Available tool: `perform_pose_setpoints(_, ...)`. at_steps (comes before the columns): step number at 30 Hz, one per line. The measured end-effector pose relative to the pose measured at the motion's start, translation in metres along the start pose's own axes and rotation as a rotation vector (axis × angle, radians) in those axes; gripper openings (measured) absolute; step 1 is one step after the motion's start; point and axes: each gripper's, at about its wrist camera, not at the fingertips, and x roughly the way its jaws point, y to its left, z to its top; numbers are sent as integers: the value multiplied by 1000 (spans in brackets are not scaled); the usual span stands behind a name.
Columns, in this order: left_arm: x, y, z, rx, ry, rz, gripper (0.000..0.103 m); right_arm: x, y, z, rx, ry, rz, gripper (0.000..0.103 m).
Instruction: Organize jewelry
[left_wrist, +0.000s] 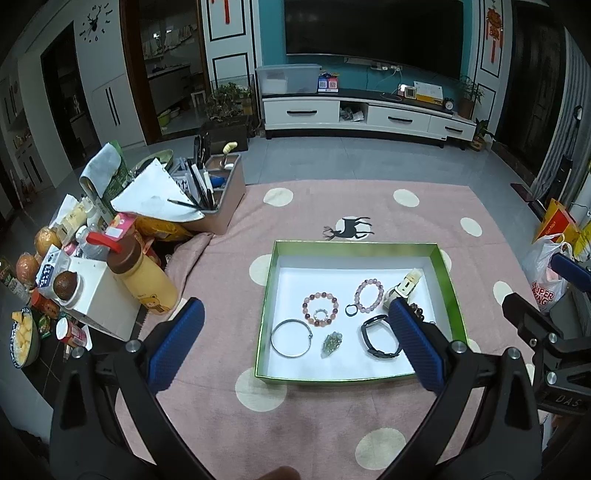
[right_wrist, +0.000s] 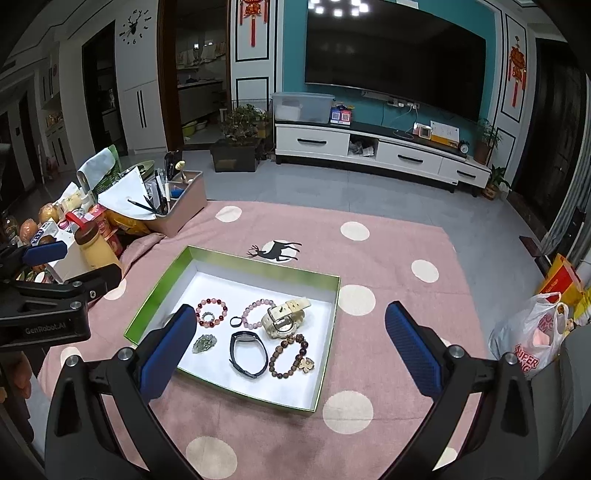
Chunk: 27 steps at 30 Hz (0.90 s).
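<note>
Left gripper held above the pink rug, tilted down, fingers spread wide, empty; its right finger hangs over the right part of the box and hides some of the contents. Right gripper at like height just to the right, also spread wide and empty, its left finger overlapping the box's near-left corner. Clutter at far left: bottle, white carton, pen caddy, all off the rug edge, clear of both grippers. The box sits mid-rug, open, green walls, white floor. Inside, left to right: silver bangle, red bead bracelet with a small ring in its loop, green stone, black ring, pink bead bracelet, black band, cream watch, brown bead bracelet. Pieces lie apart, except the watch overlapping the pink bracelet. Plastic bag at far right.
</note>
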Motion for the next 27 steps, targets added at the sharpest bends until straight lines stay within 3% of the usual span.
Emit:
perform_pose_setpoints(6, 23, -3, -7, 14, 39, 18, 101, 25, -4, -8, 26, 53, 2, 102)
perform_pose_setpoints(27, 55, -4, -12, 27, 73, 38, 101, 64, -5, -21, 35, 107, 2, 102)
